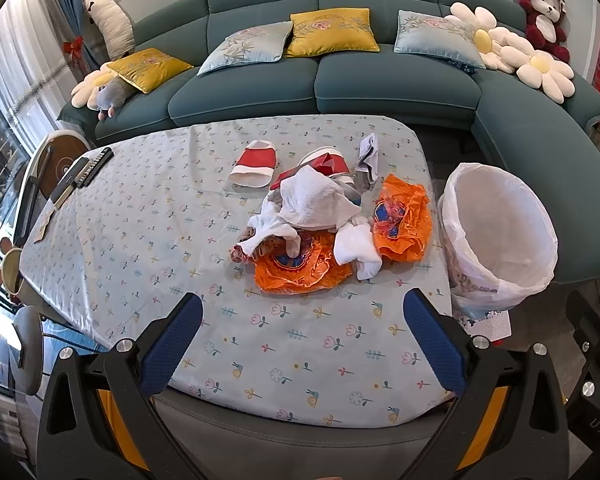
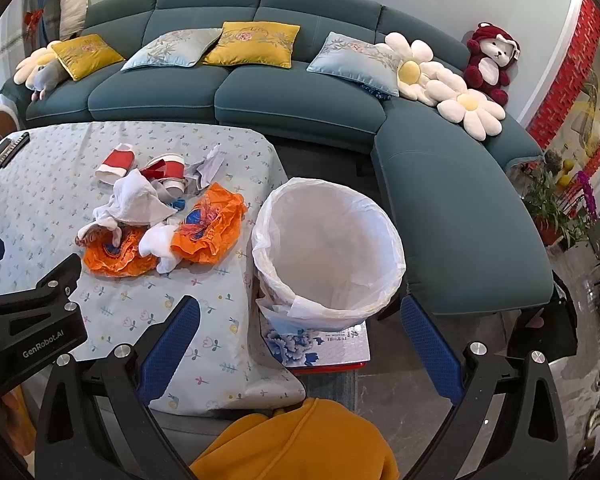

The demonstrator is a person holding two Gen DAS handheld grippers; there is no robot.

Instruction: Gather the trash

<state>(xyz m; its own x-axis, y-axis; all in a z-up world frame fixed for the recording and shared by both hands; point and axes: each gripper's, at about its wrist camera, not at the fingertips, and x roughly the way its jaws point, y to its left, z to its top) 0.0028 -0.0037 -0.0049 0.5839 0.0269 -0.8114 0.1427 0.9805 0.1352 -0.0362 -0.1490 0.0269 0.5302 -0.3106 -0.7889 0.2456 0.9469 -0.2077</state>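
Left gripper (image 1: 302, 336): jaws spread wide, nothing between them, hovering over the near part of the floral tablecloth (image 1: 140, 240). Right gripper (image 2: 300, 340): also spread and empty, sitting over the table's right edge with the bin at 12 o'clock.

Trash pile (image 1: 320, 216) is mid-table, 12 o'clock from the left gripper, 10 o'clock from the right one. Contents: two orange plastic bags (image 1: 400, 220), crumpled white tissues (image 1: 312, 200), flattened red-and-white paper cups (image 1: 254, 162) behind.

Bin (image 2: 328, 248), white liner, stands just beside the table's right edge. Right view shows its inside, with nothing in it, and a blue-flowered box (image 2: 320, 344) touching its base; left view clips that box to a corner. Right view alone shows a mustard-yellow sleeve (image 2: 300, 444) at 6 o'clock and potted plants (image 2: 560, 208) at 3 o'clock.

Left view alone shows the table's left end clearly: black remote (image 1: 96, 166) at 10 o'clock.

Far: teal sofa (image 1: 380, 92) with cushions, flower pillows, red plush bear (image 1: 544, 16).
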